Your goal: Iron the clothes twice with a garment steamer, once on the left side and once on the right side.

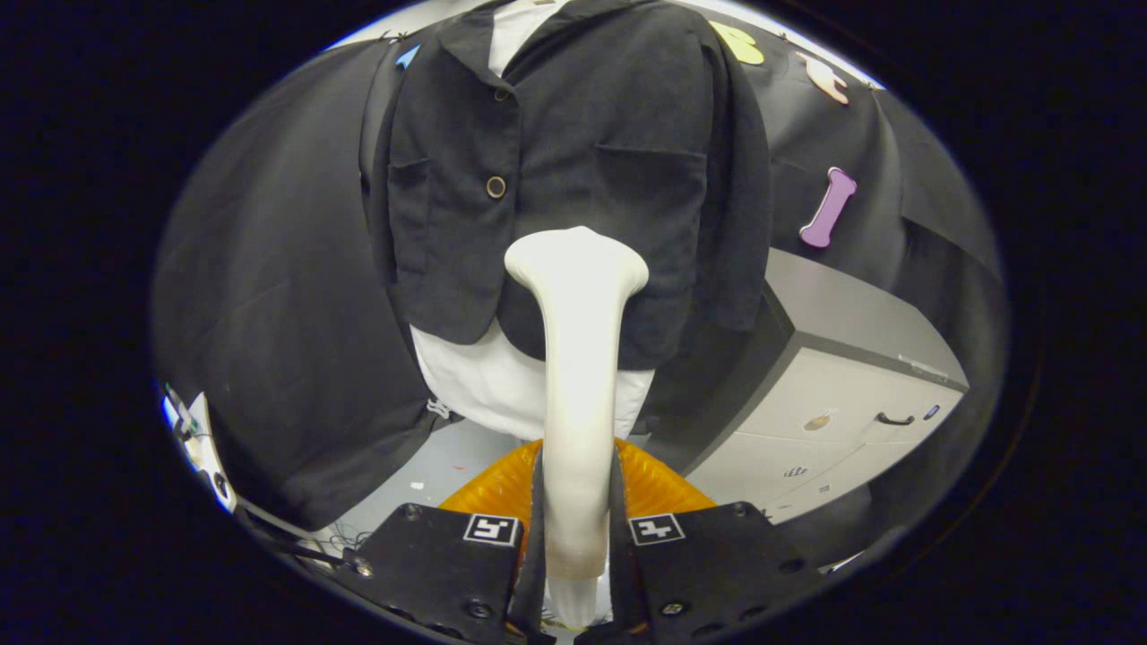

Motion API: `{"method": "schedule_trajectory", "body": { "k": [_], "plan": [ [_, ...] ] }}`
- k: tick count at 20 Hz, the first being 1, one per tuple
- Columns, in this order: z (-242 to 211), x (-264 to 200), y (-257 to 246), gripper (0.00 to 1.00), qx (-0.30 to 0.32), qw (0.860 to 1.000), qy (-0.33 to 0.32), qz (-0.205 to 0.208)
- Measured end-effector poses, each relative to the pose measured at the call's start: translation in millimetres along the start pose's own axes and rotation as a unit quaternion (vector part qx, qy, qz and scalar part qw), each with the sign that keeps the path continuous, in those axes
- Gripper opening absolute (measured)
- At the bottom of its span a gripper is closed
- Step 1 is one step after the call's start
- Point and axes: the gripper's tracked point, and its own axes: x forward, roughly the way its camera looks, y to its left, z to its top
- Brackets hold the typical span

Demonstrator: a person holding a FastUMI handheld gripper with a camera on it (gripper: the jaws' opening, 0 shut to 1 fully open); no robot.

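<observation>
A: What is the tool [578, 537] doing?

B: Its two fingers [448, 555] are squeezed onto the handle of the garment steamer [578, 358], one on each side. That tight pinch keeps the steamer from slipping.

A: Where is the steamer pointing?

B: Up and forward. Its wide white head sits right at the bottom part of the dark jacket [573, 161], near the middle, a bit to the side of the button [495, 186]. I can't tell if it touches the cloth.

A: Why does the jacket hang like that?

B: It hangs up in front of the tool, over a white shirt [484, 376], so the steam can reach the front.

A: What is the orange thing?

B: An orange ribbed part [663, 488] just behind the handle, low by the fingers. A grey cabinet [851, 376] stands off to the side.

A: Is the ironing done?

B: I think not. One side looks like it is being worked on.
</observation>
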Motion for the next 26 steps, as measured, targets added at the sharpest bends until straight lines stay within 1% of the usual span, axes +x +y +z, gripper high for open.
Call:
{"method": "schedule_trajectory", "body": {
  "k": [5,8,12,16,20,26],
  "plan": [
    [-4,-4,0,0.32,0.004,1.0,0.001,0.011],
    [0,-19,1,0.32,0.005,1.0,-0.008,0.019],
    [18,-48,0,0.32,0.012,0.999,-0.033,0.026],
    [53,-83,2,0.32,0.017,0.997,-0.077,0.025],
    [93,-118,15,0.32,0.02,0.992,-0.121,0.027],
    [163,-157,60,0.32,-0.001,0.98,-0.193,0.05]
  ]
}}
